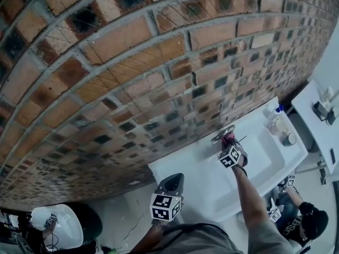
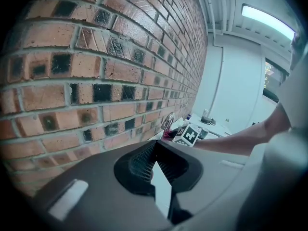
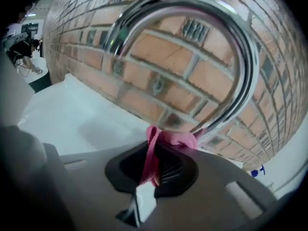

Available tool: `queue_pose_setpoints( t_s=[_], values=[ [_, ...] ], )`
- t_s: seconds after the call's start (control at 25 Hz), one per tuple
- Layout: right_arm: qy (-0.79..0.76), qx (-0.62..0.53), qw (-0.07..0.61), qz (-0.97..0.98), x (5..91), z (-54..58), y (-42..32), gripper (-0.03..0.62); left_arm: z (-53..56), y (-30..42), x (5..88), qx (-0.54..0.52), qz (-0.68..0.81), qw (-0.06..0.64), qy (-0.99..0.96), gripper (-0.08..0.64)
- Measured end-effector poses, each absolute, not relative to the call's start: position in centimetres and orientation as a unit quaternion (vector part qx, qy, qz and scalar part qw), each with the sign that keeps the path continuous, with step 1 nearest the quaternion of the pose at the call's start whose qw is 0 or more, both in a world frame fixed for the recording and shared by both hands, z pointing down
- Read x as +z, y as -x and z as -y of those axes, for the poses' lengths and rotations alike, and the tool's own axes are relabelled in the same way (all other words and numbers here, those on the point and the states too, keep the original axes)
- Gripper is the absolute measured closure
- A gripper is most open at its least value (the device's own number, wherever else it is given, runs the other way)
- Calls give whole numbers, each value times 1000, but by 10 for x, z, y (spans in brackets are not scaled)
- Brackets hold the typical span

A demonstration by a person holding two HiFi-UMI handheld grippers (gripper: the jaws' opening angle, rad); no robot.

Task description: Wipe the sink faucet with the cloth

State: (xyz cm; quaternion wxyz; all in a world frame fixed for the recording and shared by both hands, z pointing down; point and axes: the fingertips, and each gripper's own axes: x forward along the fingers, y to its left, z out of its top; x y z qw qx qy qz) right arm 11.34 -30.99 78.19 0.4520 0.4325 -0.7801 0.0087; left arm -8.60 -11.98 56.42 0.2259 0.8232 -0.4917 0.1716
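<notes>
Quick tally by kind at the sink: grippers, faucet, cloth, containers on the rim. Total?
Hand-held grippers: 2, the left hand-held gripper and the right hand-held gripper
Faucet: 1
Pink cloth: 1, clamped in the right one's jaws
Sink: 1
Containers on the sink rim: 2, a blue-capped bottle and a small round container
Total: 7

It looked like a washing corner in a plain indoor workroom. A white sink (image 1: 265, 155) with a curved chrome faucet (image 3: 243, 57) was fixed against a bare brick wall (image 1: 132, 62). Bottles (image 1: 275, 121) stood at the sink's back right corner, and a strip light (image 2: 267, 19) glowed on the white ceiling.
</notes>
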Motion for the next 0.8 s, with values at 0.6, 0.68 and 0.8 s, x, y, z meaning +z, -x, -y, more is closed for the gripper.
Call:
queue_pose_setpoints(
  t_s=[0.6, 0.68, 0.8],
  values=[
    [-642, 151, 325, 678, 721, 313, -309, 563, 120, 78, 564, 168, 482, 227, -829, 540],
    [-633, 239, 214, 704, 745, 306, -298, 563, 118, 77, 565, 169, 480, 229, -829, 540],
    [-610, 358, -28, 707, 757, 299, -269, 563, 118, 75, 567, 169, 479, 235, -828, 540]
  ],
)
